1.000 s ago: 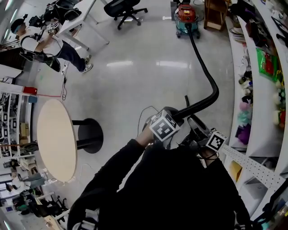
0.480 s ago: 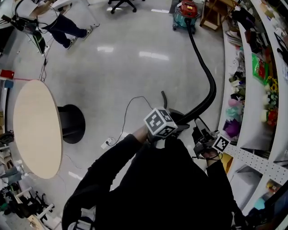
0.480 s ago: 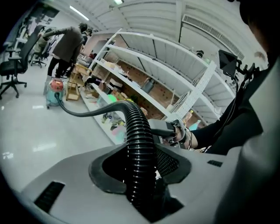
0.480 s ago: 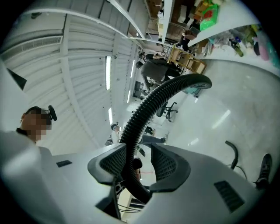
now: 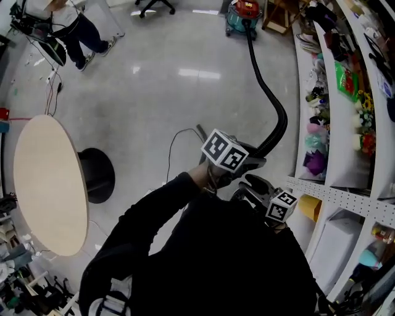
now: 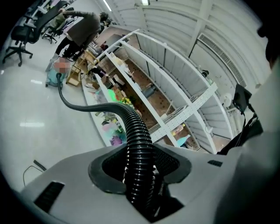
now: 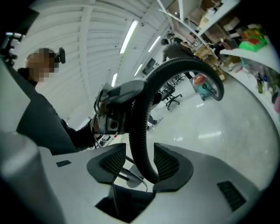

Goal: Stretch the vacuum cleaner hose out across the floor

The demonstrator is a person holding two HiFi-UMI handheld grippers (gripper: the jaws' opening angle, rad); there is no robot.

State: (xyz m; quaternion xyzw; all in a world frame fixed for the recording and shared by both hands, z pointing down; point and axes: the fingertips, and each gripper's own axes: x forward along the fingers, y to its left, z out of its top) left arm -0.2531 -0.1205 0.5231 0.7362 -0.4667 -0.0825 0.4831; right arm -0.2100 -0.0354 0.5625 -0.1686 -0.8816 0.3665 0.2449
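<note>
The black ribbed vacuum hose (image 5: 271,105) runs from the red and teal vacuum cleaner (image 5: 242,11) at the far end of the floor, bends once and comes to my hands. My left gripper (image 5: 252,162) is shut on the hose (image 6: 139,144), which rises out of its jaws. My right gripper (image 5: 250,185) sits just below and behind it. Its jaws have just been closing and now hold a smoother stretch of the hose (image 7: 142,131) near its end. The left gripper (image 7: 118,109) shows further up the hose in the right gripper view.
A round beige table (image 5: 49,185) on a black foot (image 5: 95,176) stands at the left. White shelves (image 5: 345,92) packed with goods line the right. A thin cable (image 5: 176,145) lies on the floor. A person (image 5: 74,24) stands far left.
Both grippers have shifted with the hose, and the left one has rolled. The right gripper has come in close beneath the left. The vacuum cleaner lies farther off and the hose runs straighter.
</note>
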